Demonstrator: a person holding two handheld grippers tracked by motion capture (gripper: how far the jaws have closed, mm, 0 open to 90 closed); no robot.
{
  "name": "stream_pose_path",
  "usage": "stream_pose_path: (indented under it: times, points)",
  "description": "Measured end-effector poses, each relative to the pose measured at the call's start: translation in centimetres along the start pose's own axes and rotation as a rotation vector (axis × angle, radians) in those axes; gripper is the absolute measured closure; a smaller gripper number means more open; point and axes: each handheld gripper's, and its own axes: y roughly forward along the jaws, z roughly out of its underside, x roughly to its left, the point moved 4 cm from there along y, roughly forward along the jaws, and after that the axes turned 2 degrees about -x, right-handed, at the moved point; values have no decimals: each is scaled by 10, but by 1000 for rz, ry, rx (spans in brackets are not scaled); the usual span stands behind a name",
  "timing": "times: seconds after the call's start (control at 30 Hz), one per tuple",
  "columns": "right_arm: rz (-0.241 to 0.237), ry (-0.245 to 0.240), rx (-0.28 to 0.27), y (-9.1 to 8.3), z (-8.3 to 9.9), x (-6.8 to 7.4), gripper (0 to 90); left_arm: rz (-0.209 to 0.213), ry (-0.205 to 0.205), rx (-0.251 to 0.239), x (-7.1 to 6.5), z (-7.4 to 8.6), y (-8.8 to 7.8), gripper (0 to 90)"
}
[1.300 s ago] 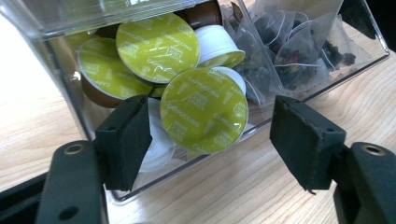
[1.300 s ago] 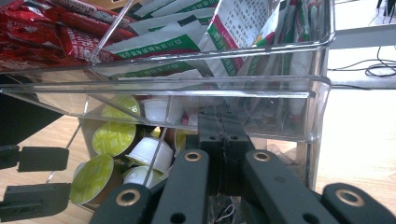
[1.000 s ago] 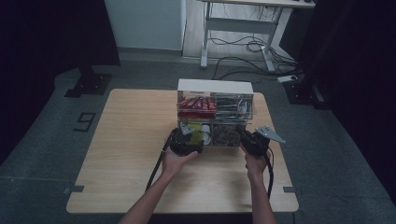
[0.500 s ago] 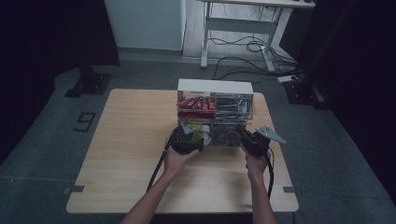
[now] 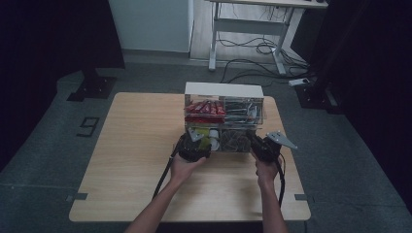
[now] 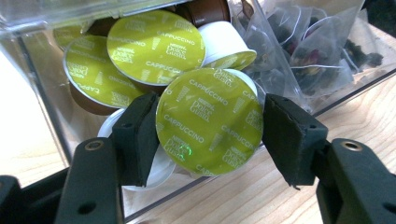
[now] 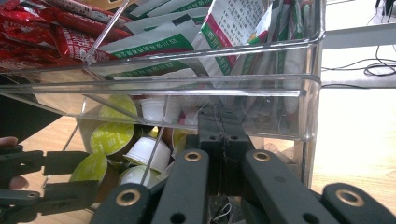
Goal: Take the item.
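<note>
A clear plastic organiser (image 5: 223,91) with a white top stands at the table's far middle. Its lower left bin (image 6: 42,79) holds several green-lidded Cappuccino capsules. My left gripper (image 6: 210,135) is shut on one capsule (image 6: 210,121), a pad against each side of its lid, at the bin's open front. In the high view the left gripper (image 5: 197,141) sits at the organiser's lower left. My right gripper (image 7: 219,135) is shut, its pads together just under the clear upper tray (image 7: 187,84). A thin thread runs along their seam. From above, the right gripper (image 5: 258,144) is at the organiser's lower right.
Clear pouches of dried tea (image 6: 299,46) fill the bin beside the capsules. Red sachets (image 7: 42,28) and green-and-white packets (image 7: 233,28) fill the upper tray. The wooden table (image 5: 136,145) has bare board at the left and front. A desk with cables (image 5: 252,43) stands behind.
</note>
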Motion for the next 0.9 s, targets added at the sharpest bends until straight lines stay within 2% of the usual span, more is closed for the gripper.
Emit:
stream_pose_path:
  times: [0.17,0.43,0.9]
  points:
    - [1,0,0,0,0,0,894,17,12,-18,2,-1,-11,383]
    - [2,-1,1,0,0,0,894,37,6,-52,2,-5,-25,383]
    - [4,-1,1,0,0,-1,895,62,17,-84,1,-6,-51,383]
